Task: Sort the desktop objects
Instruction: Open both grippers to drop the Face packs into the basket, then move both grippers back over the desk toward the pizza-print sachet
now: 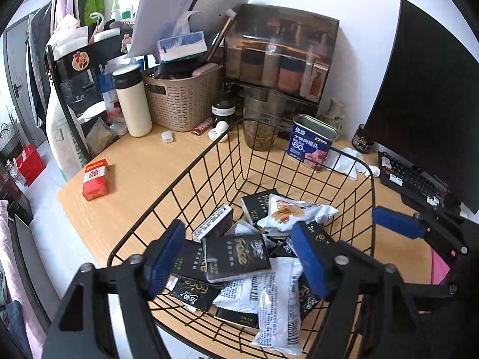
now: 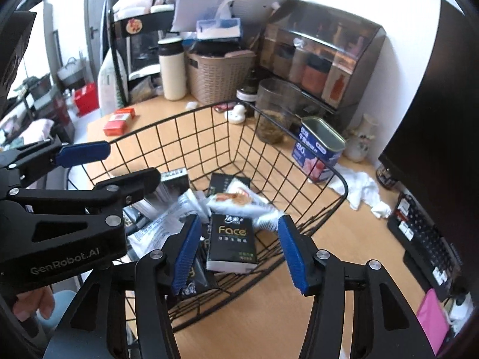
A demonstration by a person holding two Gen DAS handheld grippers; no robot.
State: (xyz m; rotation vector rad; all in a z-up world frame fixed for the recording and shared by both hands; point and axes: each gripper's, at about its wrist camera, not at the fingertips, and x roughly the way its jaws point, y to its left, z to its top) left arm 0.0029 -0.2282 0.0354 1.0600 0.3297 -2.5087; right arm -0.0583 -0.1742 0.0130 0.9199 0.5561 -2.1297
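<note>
A black wire basket point(image 1: 209, 161) point(image 2: 299, 161) stands on the wooden desk and holds several black "Face" tissue packs point(image 1: 236, 257) point(image 2: 232, 240) and white snack packets point(image 1: 296, 212) point(image 2: 239, 200). My left gripper point(image 1: 239, 257) is open and empty, hovering over the basket's near side; it also shows at the left of the right wrist view point(image 2: 119, 164). My right gripper point(image 2: 239, 251) is open and empty above the basket, over a Face pack; one of its blue fingers point(image 1: 398, 218) shows in the left wrist view.
On the desk lie a red box point(image 1: 95, 179) point(image 2: 118, 121), a blue tin can point(image 1: 311, 142) point(image 2: 318, 149), a glass jar point(image 1: 263, 119), a white bottle point(image 1: 133, 101), a woven basket point(image 1: 182, 98), crumpled tissue point(image 2: 362, 191), a keyboard point(image 2: 425, 239) and a monitor point(image 1: 428, 101).
</note>
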